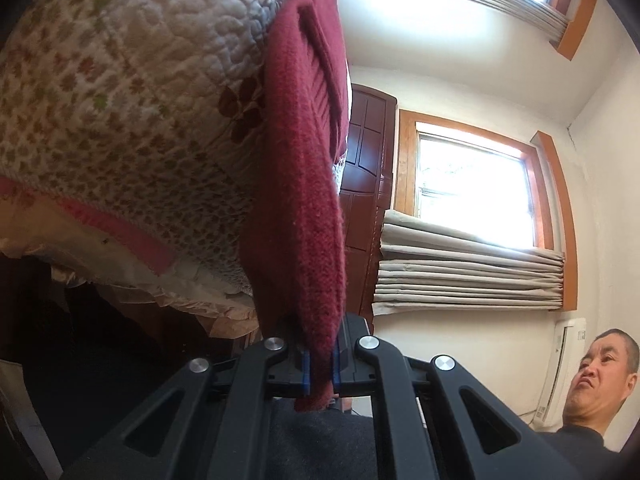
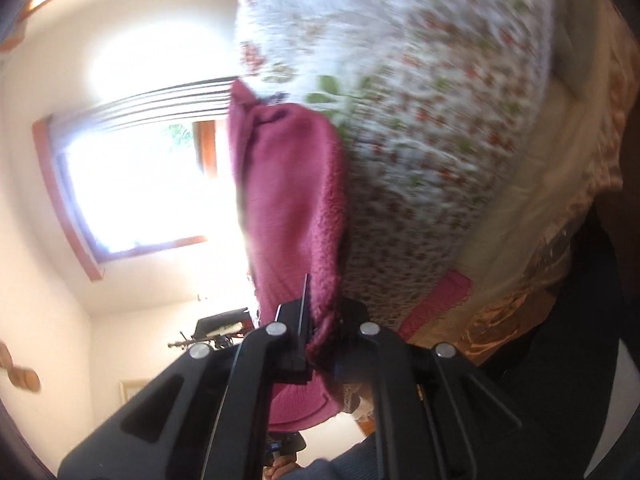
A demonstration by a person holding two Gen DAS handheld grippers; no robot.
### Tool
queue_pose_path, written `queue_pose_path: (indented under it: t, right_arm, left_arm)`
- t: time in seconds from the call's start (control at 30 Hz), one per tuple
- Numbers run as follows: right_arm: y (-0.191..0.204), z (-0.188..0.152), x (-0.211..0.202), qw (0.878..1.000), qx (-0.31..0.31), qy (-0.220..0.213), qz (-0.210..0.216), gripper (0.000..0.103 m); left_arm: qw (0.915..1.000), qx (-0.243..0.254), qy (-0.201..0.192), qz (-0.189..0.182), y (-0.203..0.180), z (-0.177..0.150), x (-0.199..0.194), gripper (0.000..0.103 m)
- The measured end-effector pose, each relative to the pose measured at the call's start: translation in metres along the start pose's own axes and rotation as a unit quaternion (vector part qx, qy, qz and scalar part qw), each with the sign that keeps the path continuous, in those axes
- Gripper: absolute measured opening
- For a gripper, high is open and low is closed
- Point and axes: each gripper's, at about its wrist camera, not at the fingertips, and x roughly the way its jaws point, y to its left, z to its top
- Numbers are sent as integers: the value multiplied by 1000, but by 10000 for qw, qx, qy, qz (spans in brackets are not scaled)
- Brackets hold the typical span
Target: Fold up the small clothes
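Here, the left gripper (image 1: pixel 320 372) is pinching a hem of the dark red knitted garment (image 1: pixel 300 184) between its blue-padded fingers, and the cloth is running from the jaws toward twelve o'clock, lying against the floral quilted bedspread (image 1: pixel 120 100) at nine o'clock. In the blurred right wrist view, the right gripper (image 2: pixel 316 344) is clamping another edge of the same red knit (image 2: pixel 288 200), with the quilt (image 2: pixel 440 120) spreading toward two o'clock. Judging from this, both corners are being carried over for a fold. To do it well, both grips should be staying level and evenly spaced, keeping the edge taut, so the layers are landing square on the quilt without bunching.
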Motion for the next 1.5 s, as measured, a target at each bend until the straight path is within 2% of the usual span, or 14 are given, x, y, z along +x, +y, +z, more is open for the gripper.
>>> queue_pose_path:
  t: [0.17, 0.37, 0.47, 0.6, 0.73, 0.83, 1.0, 1.3, 1.33, 1.4, 1.43, 1.47, 1.5]
  right_arm:
    - [52, -1, -14, 9989, -439, -39, 136, 6]
    - [101, 7, -11, 9964, -781, -56, 320, 6]
    - [120, 15, -5, 9952, -897, 2, 380, 6]
    - [138, 32, 7, 9946, -938, 108, 428, 6]
    - [155, 55, 26, 9939, -997, 240, 402, 6]
    - [169, 74, 46, 9929, -1083, 386, 313, 6]
    - [186, 111, 93, 9908, -1157, 699, 42, 6]
    - [188, 173, 198, 9835, -1062, 1203, -832, 6]
    - [186, 180, 209, 9821, -1030, 1268, -936, 8]
    - [185, 192, 222, 9801, -994, 1294, -1127, 17]
    - [187, 198, 225, 9804, -1004, 1269, -1120, 20]
    - [191, 202, 225, 9809, -1013, 1245, -1098, 28]
    - [197, 207, 224, 9816, -1045, 1228, -1020, 32]
  left_arm:
    - [9989, 77, -139, -448, -1, -5, -9, 6]
    - [9929, 152, -526, -1051, -21, 5, -4, 6]
    - [9869, 124, -821, -1382, -25, 8, -2, 6]
    - [9738, 133, -1389, -1794, -36, 19, 1, 6]
    - [9624, 103, -1827, -2008, -44, 38, 9, 6]
    - [9580, 84, -2040, -2011, -49, 58, 18, 6]
    - [9570, -93, -2279, -1790, -46, 103, 34, 6]
    - [9571, -471, -2644, -1092, -17, 178, 52, 6]
    - [9568, -547, -2674, -999, -13, 184, 54, 6]
    - [9563, -745, -2709, -811, -6, 197, 58, 7]
    - [9553, -819, -2746, -723, -4, 201, 59, 11]
    - [9544, -842, -2781, -680, -4, 204, 58, 18]
    - [9532, -832, -2836, -632, -6, 206, 56, 21]
